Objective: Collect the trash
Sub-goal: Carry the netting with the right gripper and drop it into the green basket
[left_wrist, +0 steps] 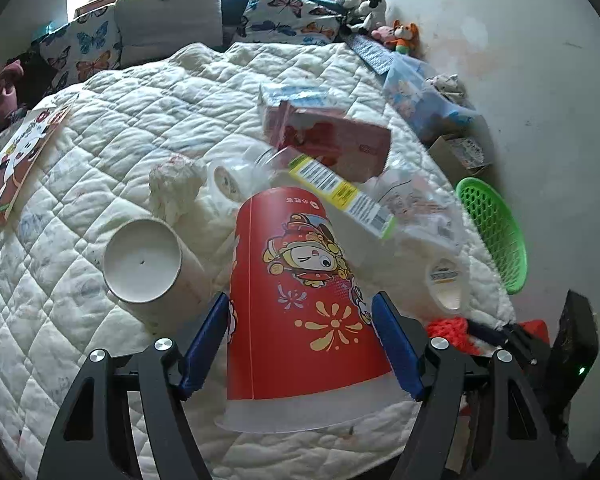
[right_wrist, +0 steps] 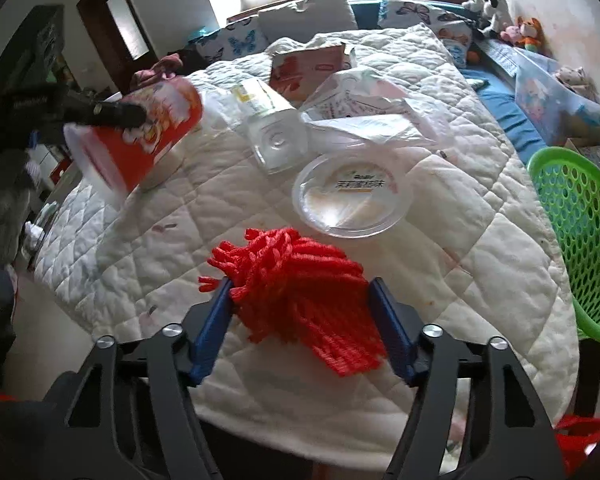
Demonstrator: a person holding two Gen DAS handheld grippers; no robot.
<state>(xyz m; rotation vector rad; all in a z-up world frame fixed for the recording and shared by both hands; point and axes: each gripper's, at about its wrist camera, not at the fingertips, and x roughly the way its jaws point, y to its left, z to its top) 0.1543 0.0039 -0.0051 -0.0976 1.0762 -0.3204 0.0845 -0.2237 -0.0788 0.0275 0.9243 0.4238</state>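
1. The bed [right_wrist: 480, 208] under me is spread with a white quilted cover, pillows at its far end, and the litter lies across its middle.
2. A green perforated basket [right_wrist: 580, 220] stands just beside the bed's right edge, apart from both my grippers.
3. A red and white carton [left_wrist: 332, 140] lies flat farther up the cover, a clear plastic bag [right_wrist: 364, 100] crumpled beside it.
4. My left gripper [left_wrist: 304, 344] has its jaws closed against the sides of a red paper cup [left_wrist: 300, 300], printed with a cartoon figure; the cup is lifted off the cover with its mouth toward me.
5. A white paper cup [left_wrist: 144, 260] lies on its side left of the red one, base facing the camera.
6. My right gripper [right_wrist: 300, 324] has its jaws pressed on a bundle of red netting [right_wrist: 300, 280], held just above the near end of the bed.
7. A clear plastic tub [right_wrist: 278, 144] and a round clear lid [right_wrist: 352, 200] rest on the cover beyond the netting.
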